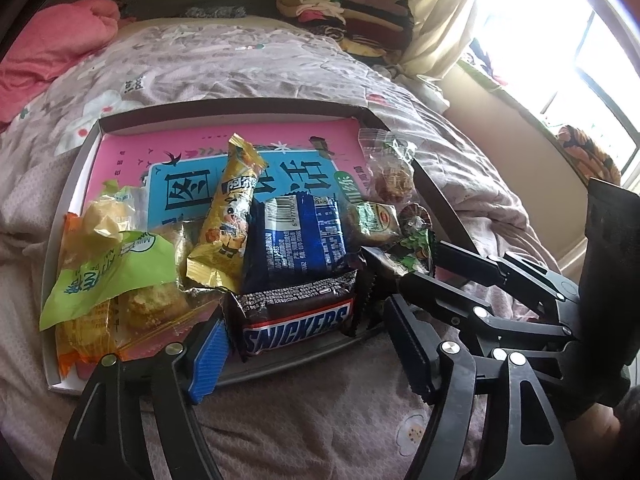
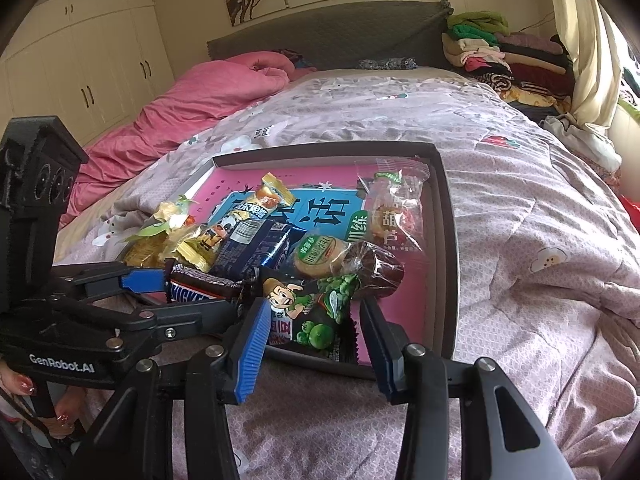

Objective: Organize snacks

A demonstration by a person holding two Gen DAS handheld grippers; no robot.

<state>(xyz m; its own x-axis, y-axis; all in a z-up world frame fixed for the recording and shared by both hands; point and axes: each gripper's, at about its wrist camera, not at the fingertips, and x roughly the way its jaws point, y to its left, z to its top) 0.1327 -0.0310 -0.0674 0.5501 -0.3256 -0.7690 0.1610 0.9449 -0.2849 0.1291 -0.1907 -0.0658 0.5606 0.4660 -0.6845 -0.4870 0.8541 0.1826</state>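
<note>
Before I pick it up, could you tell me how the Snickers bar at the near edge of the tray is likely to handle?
The Snickers bar looks solid, so probably stiff. Its glossy wrapper may slip between pads. Lying flat against the tray rim, it should slide, not roll.

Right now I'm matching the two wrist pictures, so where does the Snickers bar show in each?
Left wrist: Snickers bar at bottom centre, at the tray's near edge, between the left gripper's fingers.
Right wrist: lower left, partly hidden beside the other gripper's blue pad.
Shared landmark: the blue biscuit pack just behind it.
</note>
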